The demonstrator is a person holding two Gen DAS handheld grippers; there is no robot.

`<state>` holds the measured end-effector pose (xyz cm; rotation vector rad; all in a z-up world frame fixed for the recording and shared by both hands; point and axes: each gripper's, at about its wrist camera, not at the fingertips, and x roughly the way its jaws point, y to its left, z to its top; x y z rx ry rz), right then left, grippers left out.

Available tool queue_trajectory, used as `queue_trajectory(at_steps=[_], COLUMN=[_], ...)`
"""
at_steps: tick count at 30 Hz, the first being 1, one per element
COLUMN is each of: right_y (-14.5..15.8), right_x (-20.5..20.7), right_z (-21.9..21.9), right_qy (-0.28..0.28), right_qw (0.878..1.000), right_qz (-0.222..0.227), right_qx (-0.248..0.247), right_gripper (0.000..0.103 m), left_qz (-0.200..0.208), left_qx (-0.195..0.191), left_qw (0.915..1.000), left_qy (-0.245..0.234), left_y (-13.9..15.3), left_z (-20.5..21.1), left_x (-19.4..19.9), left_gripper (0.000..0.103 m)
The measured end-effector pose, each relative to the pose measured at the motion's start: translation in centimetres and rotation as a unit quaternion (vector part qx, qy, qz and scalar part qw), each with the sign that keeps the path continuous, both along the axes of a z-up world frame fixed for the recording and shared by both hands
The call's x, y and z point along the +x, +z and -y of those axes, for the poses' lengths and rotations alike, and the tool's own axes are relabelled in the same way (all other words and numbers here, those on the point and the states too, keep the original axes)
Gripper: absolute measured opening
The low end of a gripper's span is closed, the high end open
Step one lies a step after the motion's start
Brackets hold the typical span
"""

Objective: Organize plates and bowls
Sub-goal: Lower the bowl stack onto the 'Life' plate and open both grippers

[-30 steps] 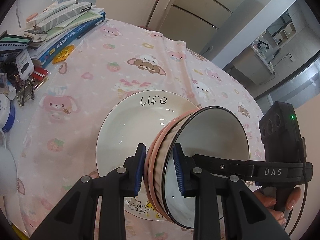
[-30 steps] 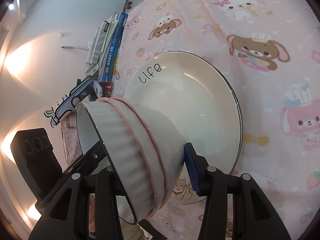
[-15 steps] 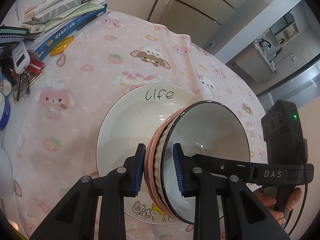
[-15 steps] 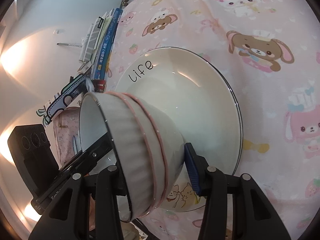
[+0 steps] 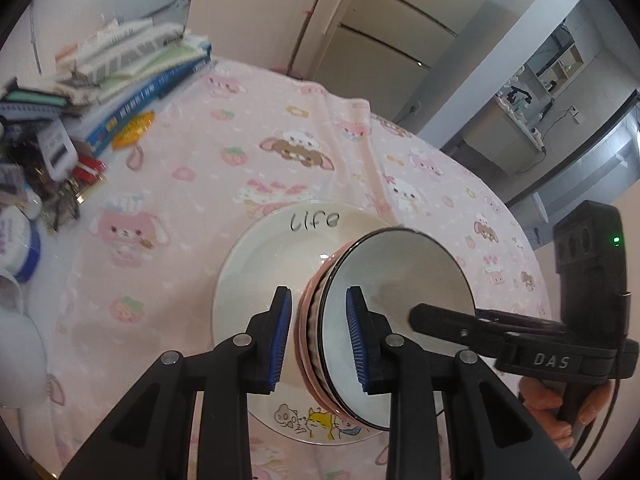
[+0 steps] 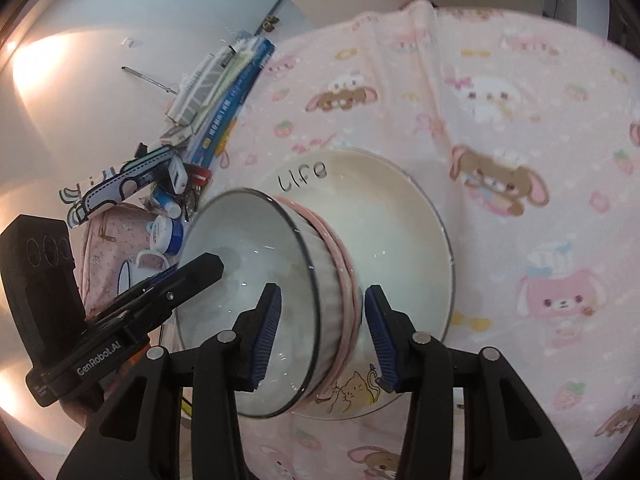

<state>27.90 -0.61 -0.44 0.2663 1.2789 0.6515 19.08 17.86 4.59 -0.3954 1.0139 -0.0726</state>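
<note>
Here | bowl [image 5: 394,320] on side | mouth faces right, off plate [image 5: 260,276]

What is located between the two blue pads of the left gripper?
The rim wall of the ribbed bowl stands between the left gripper pads, above the "Life" plate; the left wrist view shows it.

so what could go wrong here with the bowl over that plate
The bowl is tipped on its side, its rim straddled by both the left gripper and right gripper; neither pair of pads clearly clamps it, so it could slip. If it drops, it would strike the plate below and might chip it.
</note>
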Motion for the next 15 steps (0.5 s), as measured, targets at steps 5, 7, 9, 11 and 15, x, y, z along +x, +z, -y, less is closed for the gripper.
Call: queue_trajectory(at_steps=[5, 7, 9, 11, 15], right_y=[2.7, 3.7, 4.5, 5.2, 6.9], right_x=[-1.2, -1.9, -2.6, -3.4, -5.6], right_z=[1.0, 1.5, 1.9, 2.6, 4.3], right_qy=[-0.011, -0.014, -0.012, -0.02, -0.042], right_qw=[0.998, 0.995, 0.993, 0.991, 0.979], right_qz=[0.058, 0.084, 0.104, 0.119, 0.169], right_qx=[-0.033, -0.048, -0.057, -0.064, -0.101], right_gripper=[0.044, 0.044, 0.044, 0.044, 0.044], left_qz=[0.058, 0.073, 0.093, 0.106, 0.139], left_qx=[0.051, 0.063, 0.067, 0.072, 0.1], left_qw=[0.997, 0.9953, 0.9934, 0.9917, 0.985], left_qy=[0.0, -0.003, -0.005, -0.009, -0.02], left_y=[3.0, 4.0, 5.2, 6.0, 7.6], left_z=[1.2, 1.8, 2.5, 3.3, 5.6], left_x=[-1.9, -2.7, -3.6, -4.3, -5.9], left_gripper=[0.057, 0.057, 0.057, 0.057, 0.058])
